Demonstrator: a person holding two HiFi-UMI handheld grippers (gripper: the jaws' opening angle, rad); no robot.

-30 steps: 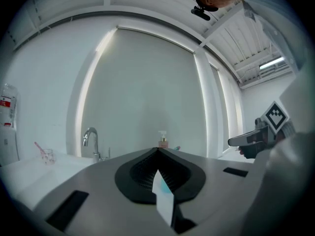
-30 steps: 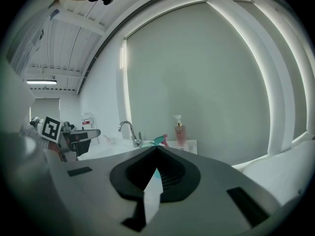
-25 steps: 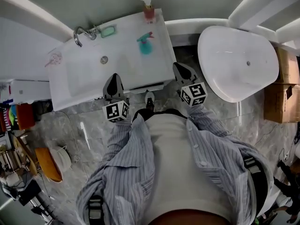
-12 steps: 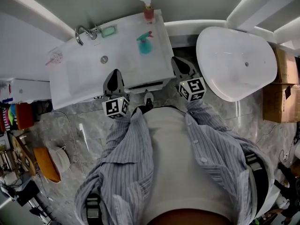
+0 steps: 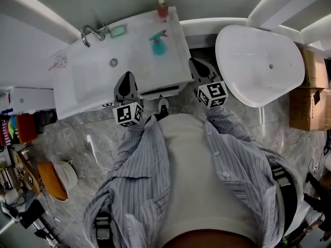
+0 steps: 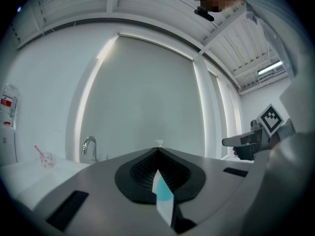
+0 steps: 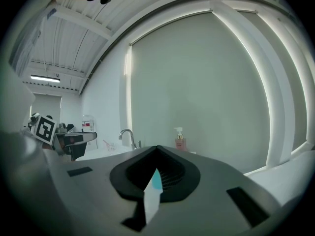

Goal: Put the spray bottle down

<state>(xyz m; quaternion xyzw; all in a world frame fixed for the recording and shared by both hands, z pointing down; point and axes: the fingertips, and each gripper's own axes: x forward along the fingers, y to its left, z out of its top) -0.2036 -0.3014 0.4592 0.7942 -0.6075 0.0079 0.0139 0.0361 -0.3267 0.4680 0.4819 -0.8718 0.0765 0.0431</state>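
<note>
The teal spray bottle [image 5: 158,44] stands upright on the white sink counter [image 5: 170,71], near its right end, with nothing holding it. My left gripper [image 5: 126,77] is at the counter's front edge, left of the bottle, shut and empty. My right gripper [image 5: 196,63] is just off the counter's right front corner, nearer to me than the bottle, also shut and empty. In the left gripper view the jaws [image 6: 158,150] meet in a point; in the right gripper view the jaws [image 7: 156,147] do the same. Neither gripper view shows the bottle.
A pink pump bottle [image 5: 162,8], a faucet [image 5: 89,34], a green soap dish [image 5: 118,31] and a cup [image 5: 59,63] stand along the back of the sink. A white bathtub [image 5: 258,66] lies to the right, with cardboard boxes [image 5: 310,87] beyond. Clutter sits on the floor at left [image 5: 51,177].
The right gripper has lifted slightly by the counter's corner. The left gripper has barely moved. The spray bottle stands in the same spot on the counter.
</note>
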